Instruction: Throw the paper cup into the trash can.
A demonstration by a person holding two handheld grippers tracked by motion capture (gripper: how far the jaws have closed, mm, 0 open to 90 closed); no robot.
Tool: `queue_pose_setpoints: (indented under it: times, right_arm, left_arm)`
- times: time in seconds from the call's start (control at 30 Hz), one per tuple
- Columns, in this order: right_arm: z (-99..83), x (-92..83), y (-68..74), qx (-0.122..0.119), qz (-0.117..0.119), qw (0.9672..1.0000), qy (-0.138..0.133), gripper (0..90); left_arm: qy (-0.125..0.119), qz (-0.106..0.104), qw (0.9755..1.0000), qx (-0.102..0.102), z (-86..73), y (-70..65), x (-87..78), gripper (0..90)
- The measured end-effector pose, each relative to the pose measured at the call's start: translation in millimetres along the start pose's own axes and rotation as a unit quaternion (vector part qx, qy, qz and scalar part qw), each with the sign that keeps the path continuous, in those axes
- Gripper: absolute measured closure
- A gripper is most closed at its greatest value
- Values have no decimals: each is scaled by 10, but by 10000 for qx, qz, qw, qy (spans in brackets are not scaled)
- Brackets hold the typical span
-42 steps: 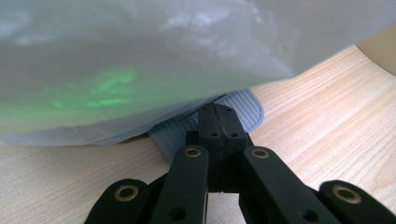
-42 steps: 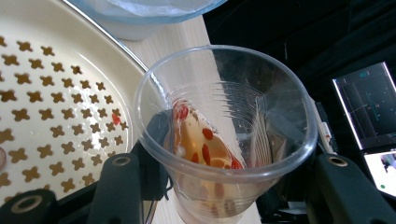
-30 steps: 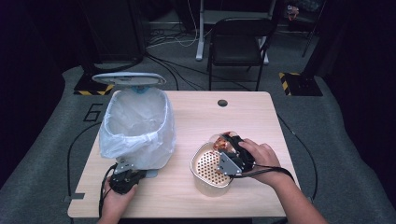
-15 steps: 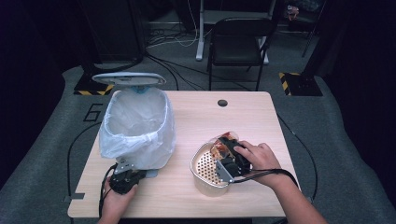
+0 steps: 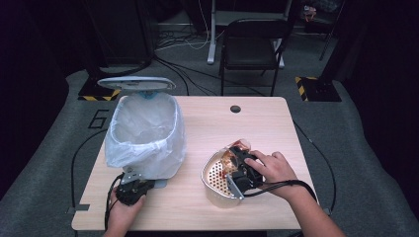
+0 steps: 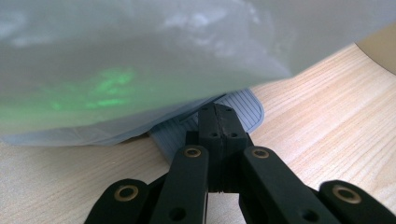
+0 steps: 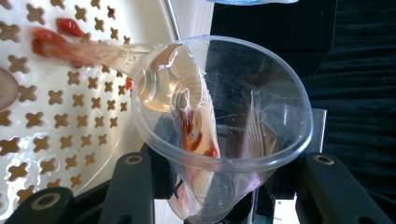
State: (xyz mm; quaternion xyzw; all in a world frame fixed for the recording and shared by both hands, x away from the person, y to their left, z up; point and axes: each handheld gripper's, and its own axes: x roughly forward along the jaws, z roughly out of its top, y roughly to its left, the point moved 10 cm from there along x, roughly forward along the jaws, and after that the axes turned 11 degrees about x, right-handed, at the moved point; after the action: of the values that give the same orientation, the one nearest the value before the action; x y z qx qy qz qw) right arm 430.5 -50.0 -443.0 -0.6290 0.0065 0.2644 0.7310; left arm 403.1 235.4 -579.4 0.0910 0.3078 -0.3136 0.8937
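A white perforated basket (image 5: 211, 181) stands at the table's front right with food-stained rubbish in it. My right gripper (image 5: 238, 170) reaches into it, and its jaws have just been closing on a clear plastic cup (image 7: 233, 116), now squeezed out of shape between them. A red-smeared wrapper (image 7: 194, 126) is stuck inside the cup. My right gripper (image 7: 224, 191) holds the cup near its base. My left gripper (image 5: 132, 186) sits at the foot of the bag-lined bin (image 5: 143, 133), shut, with the tips (image 6: 215, 116) resting on the bin's grey ribbed pedal (image 6: 250, 109).
The bin's lid (image 5: 136, 83) stands raised at the back. The basket floor (image 7: 70, 98) carries red scraps and a long stained piece. A cable hole (image 5: 235, 108) is at the table's far middle. A black chair (image 5: 252, 44) stands beyond the table.
My right hand has shifted slightly toward the front of the basket and its jaws have narrowed on the cup. The left hand has stayed in place by the bin.
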Motion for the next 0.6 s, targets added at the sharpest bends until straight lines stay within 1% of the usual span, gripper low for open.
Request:
queue_pose_setpoints:
  times: [0.03,0.07,0.1,0.13,0.2,0.23,0.27,0.33,0.37,0.4,0.47,0.5,0.53,0.57,0.6]
  right_arm:
    - [10,0,-25,-154,-34,9999,-16,541]
    - [4,-5,-20,-123,-62,9999,3,541]
    - [5,-10,-20,-178,-74,9998,17,541]
    - [18,-14,-42,-318,-140,9994,5,541]
    - [21,-28,-38,-467,-257,9986,33,541]
    - [21,-28,-38,-467,-257,9986,33,541]
    - [31,-30,-57,-644,-312,9974,48,541]
    - [45,-30,-52,-931,-375,9949,53,541]
    - [45,-32,-44,-1040,-411,9937,89,541]
    - [52,-31,-33,-1199,-452,9917,99,541]
    - [48,-34,-30,-1224,-495,9912,109,541]
    - [49,-36,-31,-1338,-591,9892,119,541]
    - [55,-32,-28,-1459,-558,9876,130,541]
    - [56,-36,-32,-1490,-601,9869,142,540]
    - [57,-37,-32,-1584,-627,9853,142,540]
  left_arm:
    - [0,1,10000,1,0,0,0,900]
    - [-1,1,10000,0,0,0,0,900]
    - [0,0,10000,0,0,1,0,900]
    - [0,-3,10000,-4,0,1,0,900]
    - [-6,7,10000,-19,1,2,1,900]
    - [1,-1,10000,-5,0,1,0,900]
    - [-1,-2,10000,-3,0,1,0,900]
    - [-2,-1,10000,-3,0,0,0,900]
    - [-2,-1,10000,-3,0,1,0,900]
    - [-1,-1,10000,-2,0,1,0,900]
    - [0,0,10000,-5,0,1,0,900]
    - [0,0,10000,-4,0,1,0,900]
    - [1,-2,10000,-5,0,1,0,900]
    - [2,-3,10000,-5,0,1,0,900]
    - [4,-5,10000,-3,-1,1,-1,900]
